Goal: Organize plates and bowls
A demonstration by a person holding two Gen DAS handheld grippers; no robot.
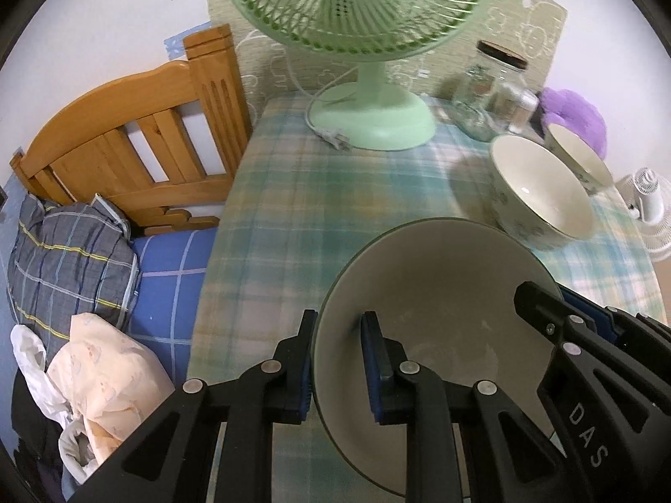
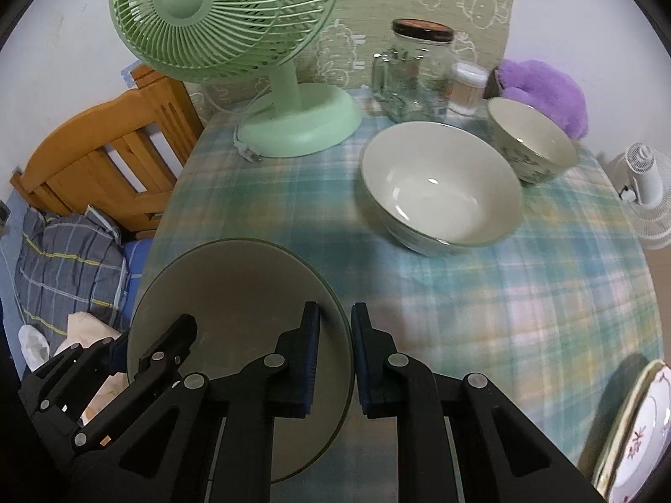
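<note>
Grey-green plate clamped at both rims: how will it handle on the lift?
The plate looks like glazed ceramic: probably rigid, no flex between the left gripper and right gripper. The smooth, thin rim may slip in the pads if it tilts. Likely brittle, so set it down softly and keep clear of the big bowl.

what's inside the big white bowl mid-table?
Nothing visible: the big white bowl shows a bare glossy interior with light glints. Its near inner wall is hidden by the rim. Both grippers grip the grey-green dish nearer the camera, not this bowl.
</note>
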